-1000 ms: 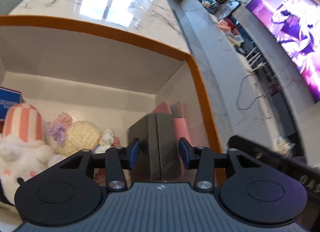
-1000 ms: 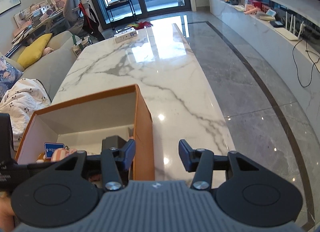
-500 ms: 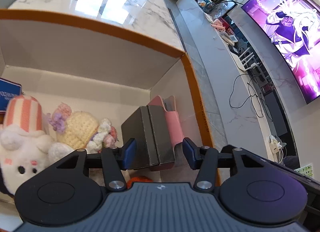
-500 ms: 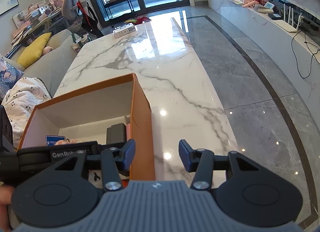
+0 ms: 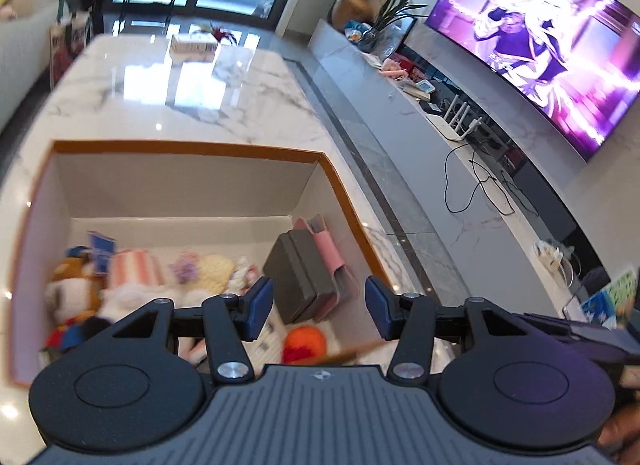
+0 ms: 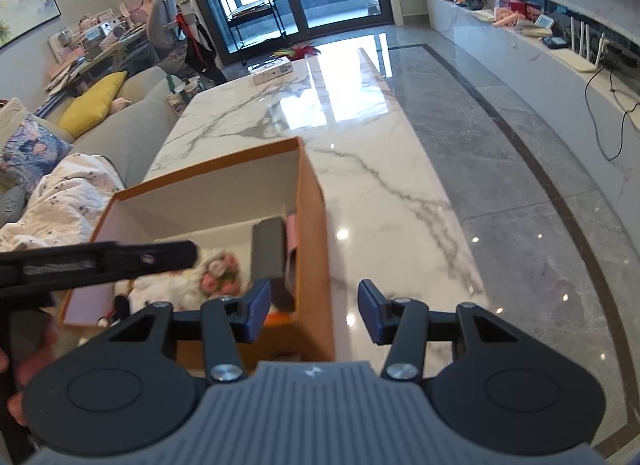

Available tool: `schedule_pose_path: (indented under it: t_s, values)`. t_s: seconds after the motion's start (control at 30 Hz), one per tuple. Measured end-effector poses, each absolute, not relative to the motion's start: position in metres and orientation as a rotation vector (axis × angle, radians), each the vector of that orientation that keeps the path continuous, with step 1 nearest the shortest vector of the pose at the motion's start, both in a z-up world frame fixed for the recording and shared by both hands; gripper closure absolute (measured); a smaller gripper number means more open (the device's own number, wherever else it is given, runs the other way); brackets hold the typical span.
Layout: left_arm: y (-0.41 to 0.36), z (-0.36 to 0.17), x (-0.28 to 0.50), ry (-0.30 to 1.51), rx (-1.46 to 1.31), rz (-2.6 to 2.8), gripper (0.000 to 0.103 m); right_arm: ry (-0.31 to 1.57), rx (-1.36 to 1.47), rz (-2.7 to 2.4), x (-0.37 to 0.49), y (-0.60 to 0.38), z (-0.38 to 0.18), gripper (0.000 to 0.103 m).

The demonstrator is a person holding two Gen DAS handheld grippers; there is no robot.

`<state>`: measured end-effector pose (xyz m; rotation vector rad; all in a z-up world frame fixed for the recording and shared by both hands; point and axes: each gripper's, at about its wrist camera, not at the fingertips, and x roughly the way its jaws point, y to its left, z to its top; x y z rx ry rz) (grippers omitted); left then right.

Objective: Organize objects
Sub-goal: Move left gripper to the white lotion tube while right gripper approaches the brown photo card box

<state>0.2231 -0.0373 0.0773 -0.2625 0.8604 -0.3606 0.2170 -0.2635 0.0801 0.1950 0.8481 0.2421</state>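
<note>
On the marble table [image 6: 360, 153] sits the orange box [image 5: 192, 147], with plush toys [image 5: 132, 281], a grey case [image 5: 300, 277] and a pink pouch [image 5: 330, 249] inside. The left gripper [image 5: 319, 303] tilts down above the box, jaws apart and empty. The right gripper [image 6: 309, 312] points down over the box's right wall, likewise parted, holding nothing.

The right hand-held gripper [image 6: 312, 311] hangs open and empty over the marble table [image 6: 380, 169], beside an orange box [image 6: 316, 225] holding a grey case [image 6: 269, 249] and plush toys [image 6: 192, 281].
</note>
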Motion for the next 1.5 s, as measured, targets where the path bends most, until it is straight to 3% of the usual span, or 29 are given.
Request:
schedule_pose_path:
  t_s: [0.2, 0.5, 0.73, 1.07, 1.23, 1.5]
  values:
    - [-0.009, 0.089, 0.175, 0.862, -0.231, -0.294, 0.042, 0.900, 0.174, 0.252, 0.186, -0.252, 0.064, 0.052]
    - [0.041, 0.064, 0.118, 0.916, -0.218, -0.154, 0.035, 0.908, 0.061, 0.315, 0.141, -0.211, 0.047, 0.052]
    - [0.100, 0.022, 0.102, 0.980, -0.207, 0.087, 0.033, 0.915, -0.059, 0.223, 0.137, -0.203, 0.031, 0.052]
    - [0.107, -0.008, 0.086, 1.038, -0.065, 0.087, 0.033, 0.913, -0.073, 0.170, 0.142, -0.204, 0.030, 0.052]
    - [0.144, -0.014, 0.075, 1.016, -0.253, 0.136, 0.030, 0.912, -0.082, 0.156, 0.145, -0.200, 0.030, 0.052]
    - [0.146, -0.020, 0.072, 1.043, -0.215, 0.113, 0.029, 0.896, -0.098, 0.258, 0.140, -0.169, 0.036, 0.052]
